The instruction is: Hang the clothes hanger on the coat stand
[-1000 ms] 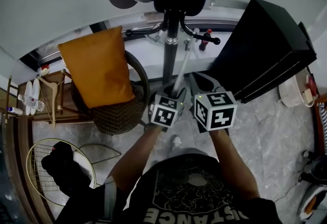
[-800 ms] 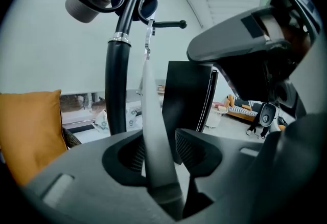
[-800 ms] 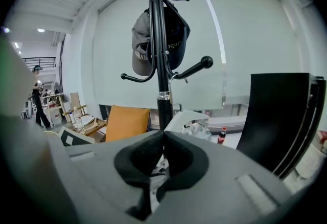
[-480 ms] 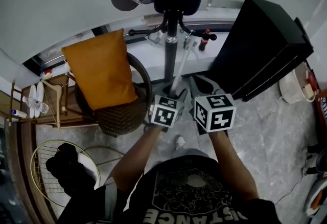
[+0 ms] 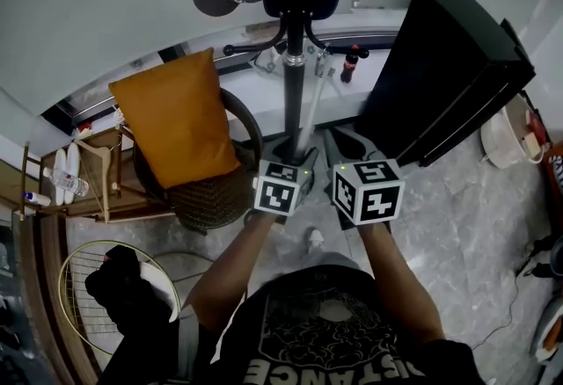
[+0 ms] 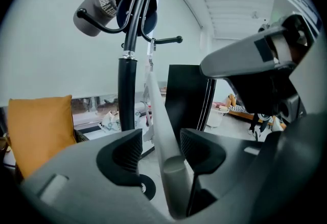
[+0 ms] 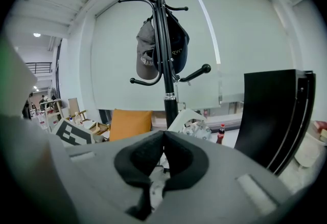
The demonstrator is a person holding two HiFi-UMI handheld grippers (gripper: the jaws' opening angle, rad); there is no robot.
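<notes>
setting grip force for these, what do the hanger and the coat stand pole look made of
Hanger: pale, smooth, matte bar with a rounded end; it looks like plastic, though painted wood is possible.
Coat stand pole: black tube with a slight sheen and a silvery collar; probably painted metal.

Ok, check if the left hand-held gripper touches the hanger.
Cannot tell. In left gripper view the hanger runs between the left hand-held gripper's jaws, just opened wider, overlapping one pad.
</notes>
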